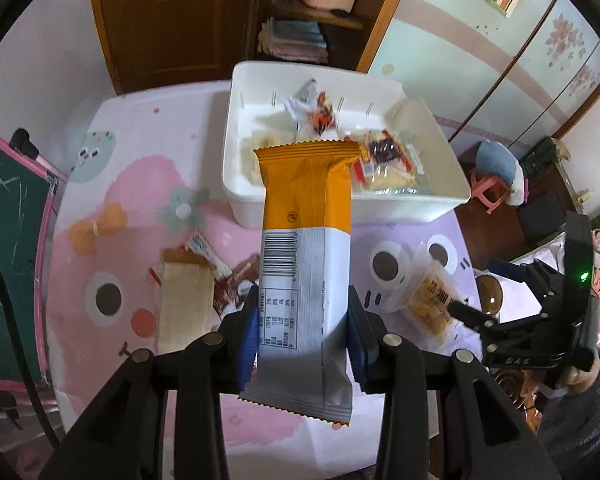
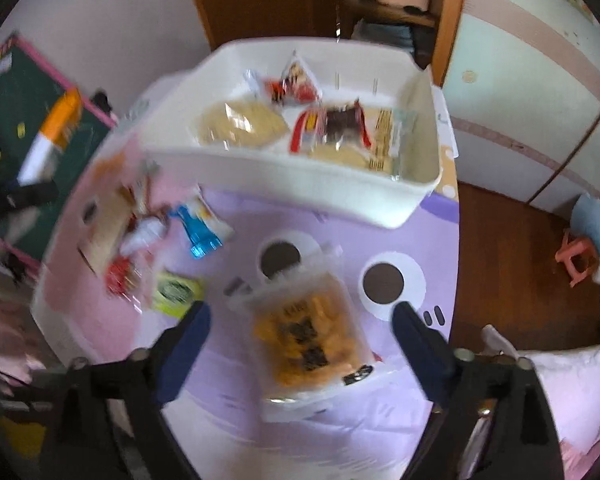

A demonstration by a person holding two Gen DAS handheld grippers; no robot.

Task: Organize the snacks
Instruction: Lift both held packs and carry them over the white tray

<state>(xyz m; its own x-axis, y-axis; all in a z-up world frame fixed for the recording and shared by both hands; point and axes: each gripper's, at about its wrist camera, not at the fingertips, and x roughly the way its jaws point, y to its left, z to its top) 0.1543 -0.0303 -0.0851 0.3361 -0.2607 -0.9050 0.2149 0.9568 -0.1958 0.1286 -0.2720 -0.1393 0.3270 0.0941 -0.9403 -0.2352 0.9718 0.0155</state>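
My left gripper (image 1: 302,330) is shut on an orange-and-white snack bar (image 1: 306,248), held upright above the table in front of the white bin (image 1: 340,200); the bar also shows in the right wrist view (image 2: 52,136). The bin (image 2: 300,184) holds several snack packets. My right gripper (image 2: 300,316) is open, its fingers on either side of a clear bag of yellow crackers (image 2: 312,340) lying on the purple cloth. The left wrist view shows that bag (image 1: 432,300) with the right gripper (image 1: 466,312) at its edge.
Loose snacks lie on the pink part of the cloth: a tan wafer pack (image 1: 182,308), a blue packet (image 2: 198,232), a yellow-green packet (image 2: 176,290), a red one (image 2: 118,278). A green chalkboard (image 1: 8,240) stands left. The table edge and wooden floor (image 2: 512,264) are right.
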